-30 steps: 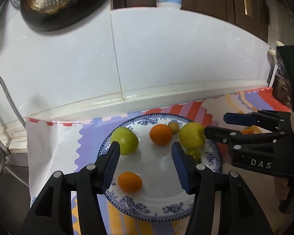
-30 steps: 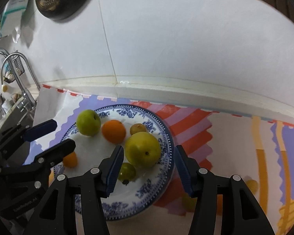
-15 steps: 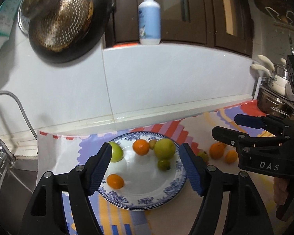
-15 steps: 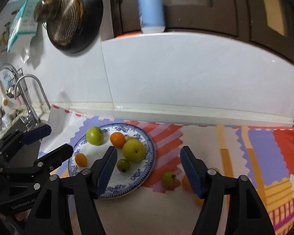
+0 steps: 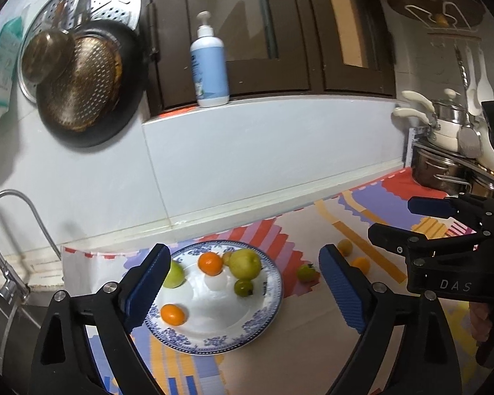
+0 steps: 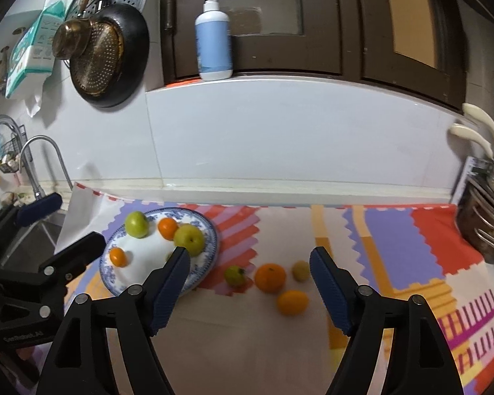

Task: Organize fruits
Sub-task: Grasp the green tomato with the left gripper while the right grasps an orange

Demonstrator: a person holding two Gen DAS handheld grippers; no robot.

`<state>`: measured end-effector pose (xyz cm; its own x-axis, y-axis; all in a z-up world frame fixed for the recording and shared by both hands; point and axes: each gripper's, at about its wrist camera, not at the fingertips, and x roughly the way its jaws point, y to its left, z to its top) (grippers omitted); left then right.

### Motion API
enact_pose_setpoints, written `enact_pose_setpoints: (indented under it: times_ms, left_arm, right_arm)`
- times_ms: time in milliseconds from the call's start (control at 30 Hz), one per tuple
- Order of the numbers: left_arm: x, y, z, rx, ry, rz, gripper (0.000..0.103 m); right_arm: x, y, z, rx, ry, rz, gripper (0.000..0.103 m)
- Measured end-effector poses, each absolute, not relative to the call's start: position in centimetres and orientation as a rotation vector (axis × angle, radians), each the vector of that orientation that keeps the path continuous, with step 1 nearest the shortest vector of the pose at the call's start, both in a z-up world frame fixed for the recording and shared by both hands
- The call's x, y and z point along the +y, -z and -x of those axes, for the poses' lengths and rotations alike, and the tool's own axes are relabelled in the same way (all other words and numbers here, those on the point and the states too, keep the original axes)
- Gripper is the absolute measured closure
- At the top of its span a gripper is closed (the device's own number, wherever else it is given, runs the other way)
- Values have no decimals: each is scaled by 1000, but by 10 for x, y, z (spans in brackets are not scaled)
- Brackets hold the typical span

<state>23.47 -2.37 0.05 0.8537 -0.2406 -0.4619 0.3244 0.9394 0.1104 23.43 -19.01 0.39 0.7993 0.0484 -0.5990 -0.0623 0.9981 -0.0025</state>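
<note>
meanwhile both the left gripper [image 5: 243, 284] and right gripper [image 6: 249, 278] are opening, nothing between their jaws (both above the mat). six fruits sit on the blue-rimmed plate [image 6: 210, 247]; at its 3 o'clock, four more lie on the mat [image 6: 395, 240].

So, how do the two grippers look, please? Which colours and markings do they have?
Both are black plastic with silver rivets and ribbed blue pads on the fingertips. The right gripper shows white letters "DAS" on its side in the left wrist view. The left gripper carries small white lettering, too blurred to read.
</note>
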Motion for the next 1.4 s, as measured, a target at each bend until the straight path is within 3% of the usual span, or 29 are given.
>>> enact_pose_setpoints:
  times_ms: [900,1167,1233,1400]
  left_arm:
    - [-83,81,-300,614,481,-354,11]
    - [-96,102,-321,688,547,-366,27]
    - [-100,106,-327,722,568,-356,36]
    - [-107,114,-337,769,589,-337,45]
  right_arm:
    - [-232,73,-263,823,24,22,28]
    - [-236,87,-277,860,2,4,29]
    - [-237,90,-280,867,-5,2,30]
    - [-239,98,-286,895,-30,-28,38]
